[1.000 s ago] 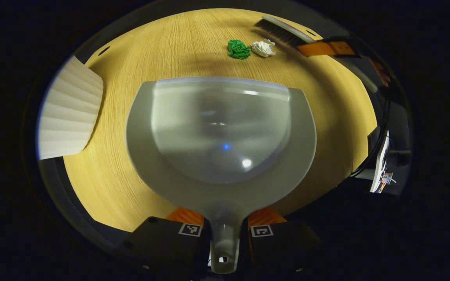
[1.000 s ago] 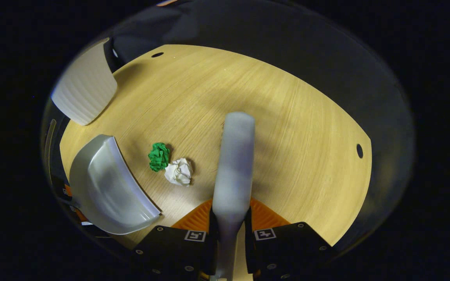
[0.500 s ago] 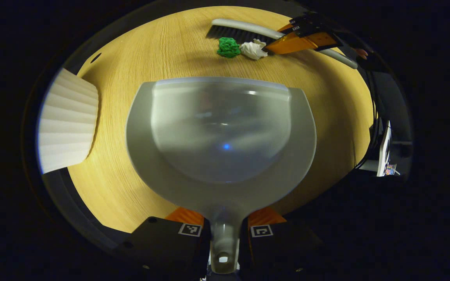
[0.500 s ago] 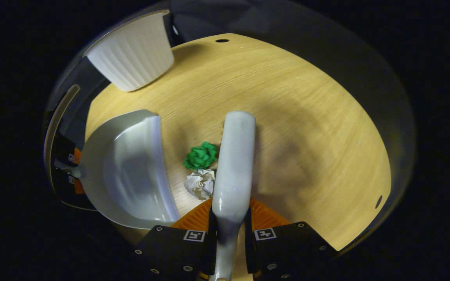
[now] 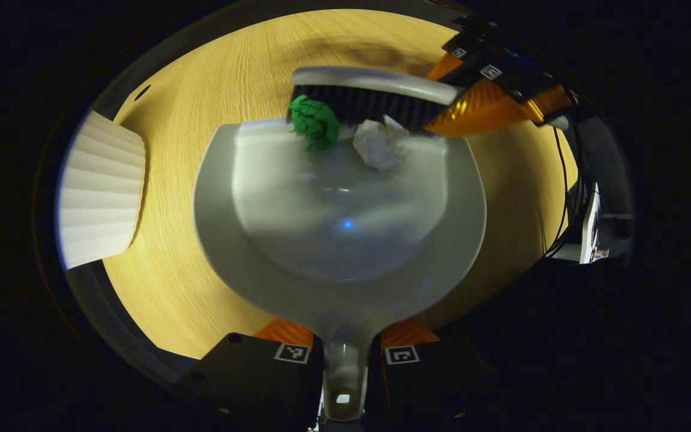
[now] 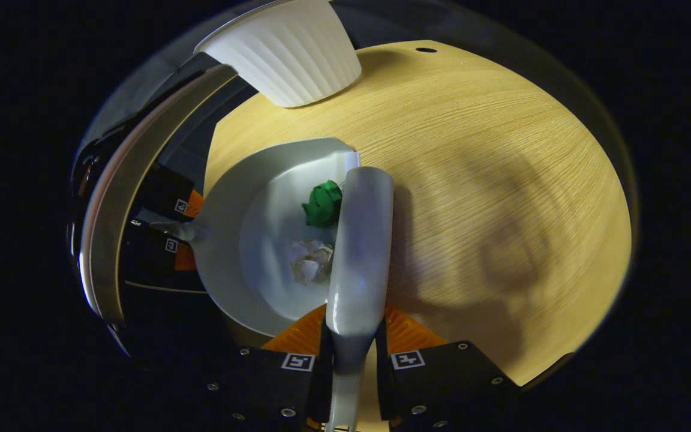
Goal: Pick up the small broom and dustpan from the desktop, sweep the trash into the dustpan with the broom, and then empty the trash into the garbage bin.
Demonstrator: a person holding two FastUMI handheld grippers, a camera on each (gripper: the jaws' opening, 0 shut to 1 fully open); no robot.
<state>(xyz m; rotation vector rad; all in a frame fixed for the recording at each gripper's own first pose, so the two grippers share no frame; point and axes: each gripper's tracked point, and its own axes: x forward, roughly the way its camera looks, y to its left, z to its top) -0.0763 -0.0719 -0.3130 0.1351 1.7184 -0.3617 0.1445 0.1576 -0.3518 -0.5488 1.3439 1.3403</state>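
Note:
My left gripper (image 5: 345, 354) is shut on the handle of the grey dustpan (image 5: 339, 240), which rests flat on the wooden desktop (image 5: 159, 258). My right gripper (image 6: 350, 360) is shut on the handle of the small grey broom (image 6: 360, 240). The broom (image 5: 375, 90) stands with its dark bristles at the dustpan's front lip. A green crumpled wad (image 5: 314, 120) and a white crumpled paper (image 5: 376, 143) lie just inside the lip, against the bristles. In the right gripper view the green wad (image 6: 323, 204) and white paper (image 6: 311, 264) sit in the dustpan (image 6: 243, 240), left of the broom.
A white ribbed garbage bin (image 5: 102, 192) stands at the desk's left edge, beside the dustpan; the right gripper view has the bin (image 6: 288, 51) beyond the dustpan. Small round holes mark the desktop (image 6: 501, 180). Cables and equipment hang off the desk's right side (image 5: 588, 228).
The broom swept toward the dustpan, pushing the green wad and white paper off the desk and over the dustpan's lip. The dustpan stayed put.

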